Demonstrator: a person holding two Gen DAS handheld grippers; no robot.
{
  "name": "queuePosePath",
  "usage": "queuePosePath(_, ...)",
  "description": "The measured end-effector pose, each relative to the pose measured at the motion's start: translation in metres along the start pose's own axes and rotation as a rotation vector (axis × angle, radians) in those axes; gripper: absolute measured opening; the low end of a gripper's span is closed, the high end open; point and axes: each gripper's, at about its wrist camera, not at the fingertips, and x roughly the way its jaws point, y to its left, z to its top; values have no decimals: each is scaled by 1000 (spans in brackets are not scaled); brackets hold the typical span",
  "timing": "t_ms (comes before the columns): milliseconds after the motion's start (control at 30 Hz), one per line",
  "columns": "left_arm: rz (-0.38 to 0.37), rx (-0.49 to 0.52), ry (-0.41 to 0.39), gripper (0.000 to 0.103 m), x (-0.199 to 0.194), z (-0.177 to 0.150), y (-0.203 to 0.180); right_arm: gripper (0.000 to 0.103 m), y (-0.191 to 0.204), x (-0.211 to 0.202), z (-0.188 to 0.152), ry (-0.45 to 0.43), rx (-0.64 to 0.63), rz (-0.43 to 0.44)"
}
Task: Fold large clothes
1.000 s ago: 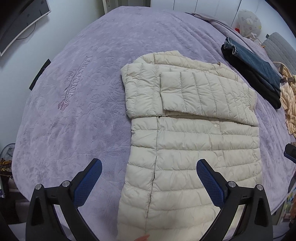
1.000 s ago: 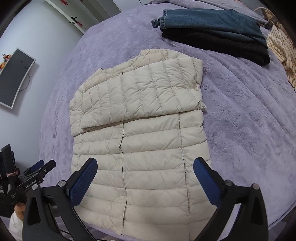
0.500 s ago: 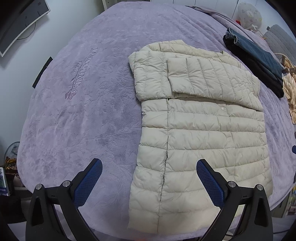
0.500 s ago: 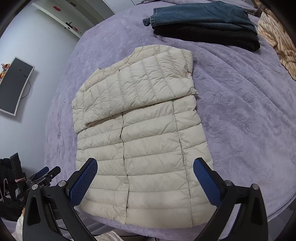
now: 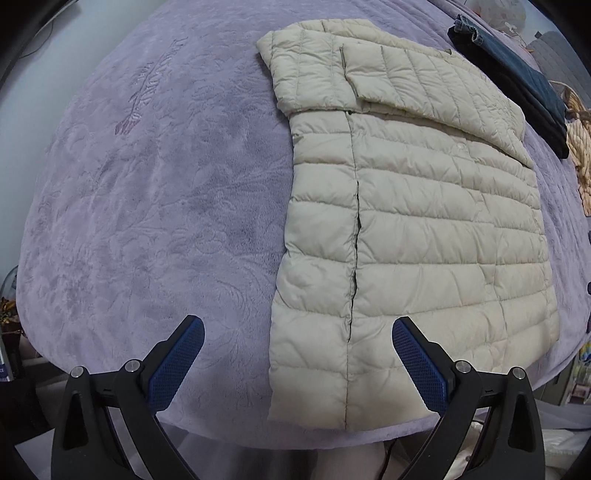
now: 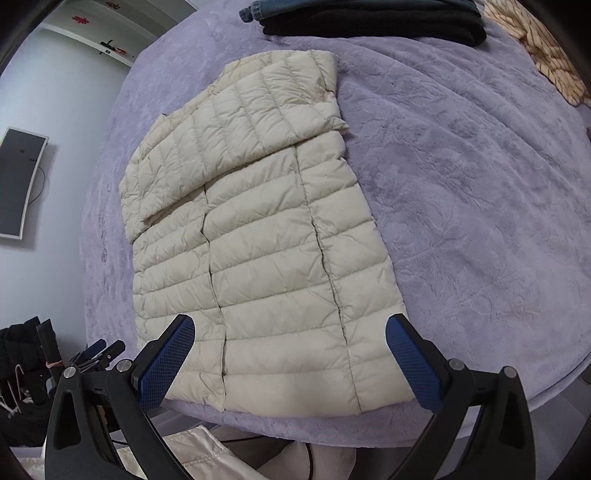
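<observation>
Cream quilted puffer jacket (image 5: 413, 206) lies flat on the purple bed cover (image 5: 155, 192), collar end far, hem at the near bed edge. Both sleeves look folded across the chest at the far end, so the remaining step is likely hem-to-collar folds.

Handling judgement:
- Light, soft, air-filled; will spring back and won't hold a crease unless pressed.
- Shell fabric looks smooth, probably slippery against the pads. A shallow pinch may grab only the top layer.
- Front opening runs lengthwise down the body, so the top panels can slide apart when lifted.
- Best grab points: the two near hem corners, biting deep enough to catch all layers, one claw per corner, then carry the hem toward the collar.

Pose:
- Left claw (image 5: 297, 363) hovers off the near edge, above the near-left hem corner. Jaws spread wide, holding nothing, no fabric contact visible.
- Right claw (image 6: 290, 360) hovers over the near hem, roughly centred on the jacket width. Also spread wide and empty.
- Both point forward along the jacket's length, tilted down at the bed.

Other stuff: folded dark clothes and jeans (image 6: 369, 18) plus a striped garment (image 6: 546, 51) at the far right, well apart from the jacket. No interference.
</observation>
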Motion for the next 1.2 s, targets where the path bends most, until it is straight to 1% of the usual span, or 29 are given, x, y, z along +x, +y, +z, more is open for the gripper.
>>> queuePosePath(133,-21,-13,34,102,13,-6,4,103,-24,10,-9,27,80,9)
queuePosePath(300,-127,-56,81,102,26,-16,16,103,-51,22,-21,62,147,16)
queuePosePath(433,-180,-99,127,102,38,-27,27,103,-75,32,-33,93,221,47)
queuePosePath(567,-234,-124,158,102,51,-37,28,103,-95,43,-45,127,293,86)
queuePosePath(633,-274,-133,169,102,55,-39,26,103,-101,49,-51,144,328,125)
queuePosePath(700,-298,-130,177,102,59,-39,20,103,-105,56,-58,158,362,177)
queuePosePath(833,-300,-110,190,102,65,-36,8,103,-106,72,-67,173,425,253)
queuePosePath(967,-316,-104,186,102,66,-30,-2,103,-100,81,-68,160,460,332)
queuePosePath(1067,-312,-101,188,102,65,-27,-9,103,-95,86,-66,151,479,392)
queuePosePath(1100,-310,-100,186,99,65,-26,-9,103,-94,87,-65,152,484,406)
queuePosePath(1133,-311,-99,182,94,63,-28,-7,103,-92,88,-65,151,488,419)
queuePosePath(1167,-307,-100,182,79,62,-28,-6,103,-91,88,-66,151,491,429)
queuePosePath(1200,-304,-103,187,69,63,-28,-5,103,-89,88,-66,149,494,435)
